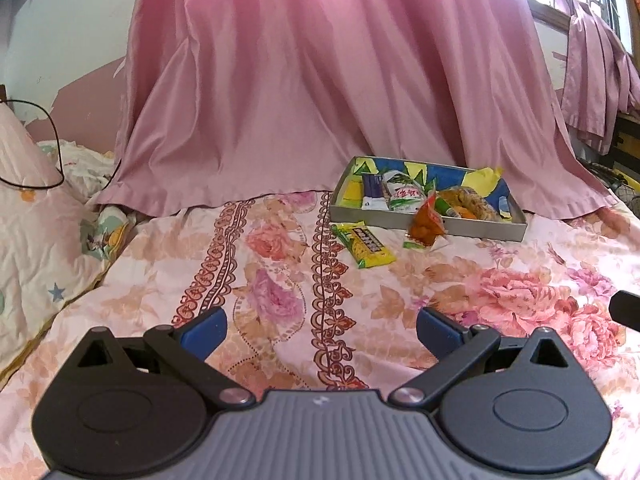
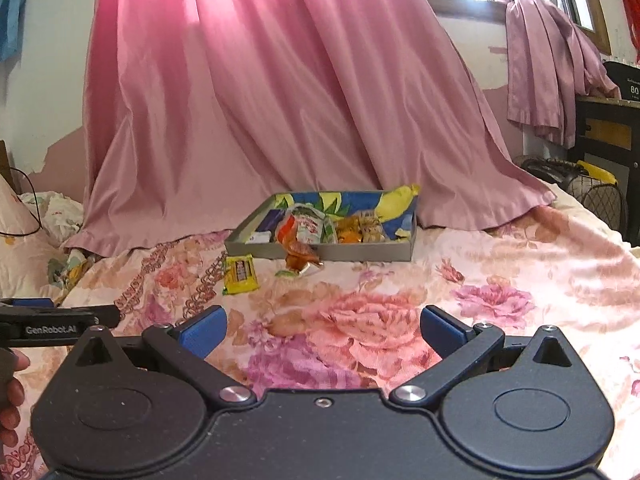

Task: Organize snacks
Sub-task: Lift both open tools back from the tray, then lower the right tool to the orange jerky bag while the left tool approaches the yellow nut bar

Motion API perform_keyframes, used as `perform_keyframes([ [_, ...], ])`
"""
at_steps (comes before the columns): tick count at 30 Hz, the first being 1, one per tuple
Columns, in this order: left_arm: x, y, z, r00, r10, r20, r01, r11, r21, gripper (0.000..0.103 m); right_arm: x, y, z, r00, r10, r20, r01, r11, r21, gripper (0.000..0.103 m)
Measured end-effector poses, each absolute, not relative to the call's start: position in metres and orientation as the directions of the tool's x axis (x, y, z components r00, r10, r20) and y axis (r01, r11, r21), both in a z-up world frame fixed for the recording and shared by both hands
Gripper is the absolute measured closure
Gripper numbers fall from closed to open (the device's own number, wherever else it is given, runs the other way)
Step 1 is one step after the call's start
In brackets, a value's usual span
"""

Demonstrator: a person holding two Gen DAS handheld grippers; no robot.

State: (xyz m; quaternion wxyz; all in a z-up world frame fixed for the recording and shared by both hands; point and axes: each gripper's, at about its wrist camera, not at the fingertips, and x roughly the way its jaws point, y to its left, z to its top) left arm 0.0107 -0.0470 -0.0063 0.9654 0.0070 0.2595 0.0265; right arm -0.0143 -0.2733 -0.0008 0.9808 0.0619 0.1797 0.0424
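Observation:
A shallow grey box [image 1: 472, 229] [image 2: 360, 253] with a blue-and-yellow lining sits on the floral bedspread and holds several snack packets. A yellow-green snack bar [image 1: 365, 245] [image 2: 240, 274] lies on the bed in front of the box's left corner. An orange packet [image 1: 427, 225] [image 2: 301, 257] leans over the box's front wall onto the bed. My left gripper [image 1: 322, 330] is open and empty, well short of the snacks. My right gripper [image 2: 323, 330] is open and empty, also well back. The left gripper's side shows at the left edge of the right wrist view [image 2: 56, 322].
A pink curtain [image 1: 320, 80] [image 2: 260, 100] drapes onto the bed just behind the box. A pale quilt and pillow [image 1: 44, 216] lie at the left with a black cable. A window, dark furniture and a wire basket [image 2: 600, 196] stand at the right.

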Motion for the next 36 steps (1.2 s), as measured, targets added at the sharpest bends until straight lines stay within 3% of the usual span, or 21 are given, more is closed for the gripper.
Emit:
perform_keyframes([
  [36, 0.024, -0.037, -0.014, 0.812, 0.111, -0.573, -0.094, 0.994, 0.059, 0.000, 0.003, -0.271, -0.014, 0.902, 0.137, -0.409, -0.070, 0.982, 0.174, 0.001],
])
